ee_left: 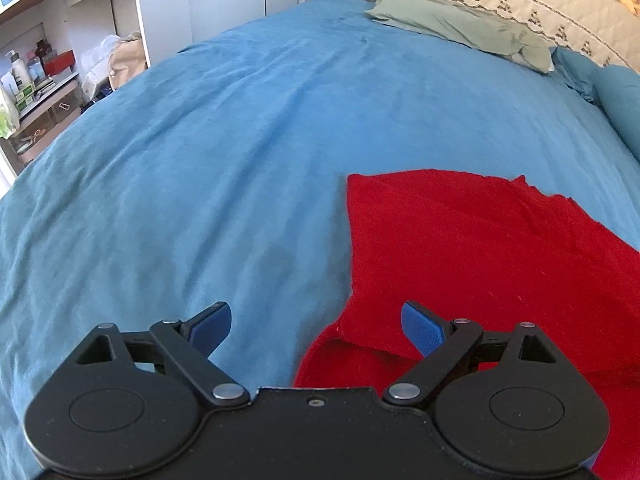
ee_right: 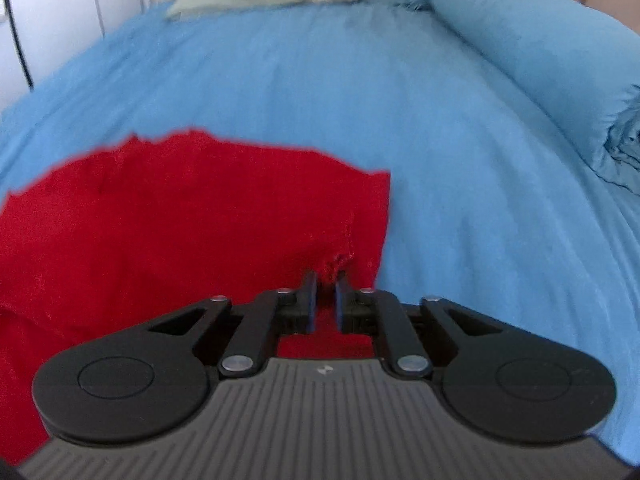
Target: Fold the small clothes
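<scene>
Because the red garment lies spread on the blue bedcover, the right gripper has its jaws pinched on the garment's near right corner — likely to carry a fold — while the left gripper hangs wide apart over its near left edge, gripping nothing.

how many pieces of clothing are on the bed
2: a red garment near the grippers, pinched at an edge by the right gripper, and a folded green garment far across the blue bedcover. Others may lie out of view.
</scene>
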### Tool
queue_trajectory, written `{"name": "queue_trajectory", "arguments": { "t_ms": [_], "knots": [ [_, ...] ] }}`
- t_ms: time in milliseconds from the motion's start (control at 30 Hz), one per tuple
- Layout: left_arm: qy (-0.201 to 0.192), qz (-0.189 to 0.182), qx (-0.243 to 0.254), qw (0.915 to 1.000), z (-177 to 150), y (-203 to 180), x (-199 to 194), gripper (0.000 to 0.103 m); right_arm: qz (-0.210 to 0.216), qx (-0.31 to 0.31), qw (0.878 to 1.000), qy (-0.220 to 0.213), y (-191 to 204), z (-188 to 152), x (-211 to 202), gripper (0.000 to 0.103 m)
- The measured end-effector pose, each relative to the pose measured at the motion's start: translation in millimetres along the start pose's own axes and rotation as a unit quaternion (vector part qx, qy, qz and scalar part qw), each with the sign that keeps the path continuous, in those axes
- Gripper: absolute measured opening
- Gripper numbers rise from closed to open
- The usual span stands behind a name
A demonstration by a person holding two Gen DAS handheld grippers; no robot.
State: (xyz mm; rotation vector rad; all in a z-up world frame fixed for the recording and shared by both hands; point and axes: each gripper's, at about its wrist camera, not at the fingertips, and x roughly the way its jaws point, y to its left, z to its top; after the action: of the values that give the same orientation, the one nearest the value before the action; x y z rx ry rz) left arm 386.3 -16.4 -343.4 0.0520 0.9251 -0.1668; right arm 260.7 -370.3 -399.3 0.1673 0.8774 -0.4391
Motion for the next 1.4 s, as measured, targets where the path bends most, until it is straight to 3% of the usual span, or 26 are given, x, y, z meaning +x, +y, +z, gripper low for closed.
{"name": "queue_trajectory", "arguments": {
  "t_ms": [33, 133, 233, 333, 400, 500, 600, 667, 733, 900, 1067, 1267, 1300, 1400],
  "knots": [
    [0.001, 0.001, 0.002, 1.0000, 0, -1, 0, 0.094, -0.016, -0.010, 1.000, 0.011, 1, -2, 4, 0.052],
    [0.002, 0.000, 0.007, 1.0000, -2, -1, 1, 0.094, -0.050, -0.020, 0.998, -0.015, 6, 5, -7, 0.065],
    [0.006, 0.003, 0.008, 0.9999, -4, -2, 4, 0.094, -0.021, -0.046, 0.997, -0.063, 20, 10, -22, 0.070],
    [0.011, 0.006, 0.003, 0.9999, -7, -1, 5, 0.094, 0.028, -0.026, 0.999, -0.022, 25, 12, -1, 0.068],
    [0.015, -0.004, 0.001, 0.9999, -10, 0, 4, 0.094, 0.034, -0.017, 0.999, 0.015, 26, 8, 20, 0.067],
    [0.009, -0.019, 0.046, 0.9987, -13, 1, -3, 0.094, 0.031, -0.043, 0.999, 0.005, 36, 17, 14, 0.068],
    [0.000, -0.036, 0.103, 0.9941, -16, 3, -9, 0.094, 0.108, -0.075, 0.991, -0.036, 60, 42, -16, 0.070],
    [-0.009, -0.040, 0.131, 0.9905, -18, 5, -10, 0.091, 0.174, -0.107, 0.978, -0.051, 87, 66, -25, 0.070],
    [-0.010, -0.048, 0.142, 0.9886, -16, 7, -7, 0.078, 0.234, -0.129, 0.962, -0.047, 119, 89, -21, 0.070],
    [-0.024, -0.055, 0.161, 0.9852, -15, 10, 5, 0.068, 0.325, -0.154, 0.933, -0.005, 202, 122, 16, 0.067],
    [-0.020, -0.080, 0.149, 0.9854, -16, 15, 16, 0.055, 0.349, -0.167, 0.921, 0.040, 253, 114, 40, 0.064],
    [-0.036, -0.115, 0.194, 0.9736, -21, 10, 16, 0.043, 0.353, -0.183, 0.916, 0.051, 277, 96, 35, 0.064],
    [-0.035, -0.119, 0.200, 0.9719, -21, 8, 17, 0.039, 0.353, -0.186, 0.916, 0.053, 281, 95, 38, 0.064],
    [-0.007, -0.134, 0.200, 0.9706, -20, 8, 27, 0.005, 0.351, -0.202, 0.912, 0.058, 287, 90, 40, 0.054]
  ]
}}
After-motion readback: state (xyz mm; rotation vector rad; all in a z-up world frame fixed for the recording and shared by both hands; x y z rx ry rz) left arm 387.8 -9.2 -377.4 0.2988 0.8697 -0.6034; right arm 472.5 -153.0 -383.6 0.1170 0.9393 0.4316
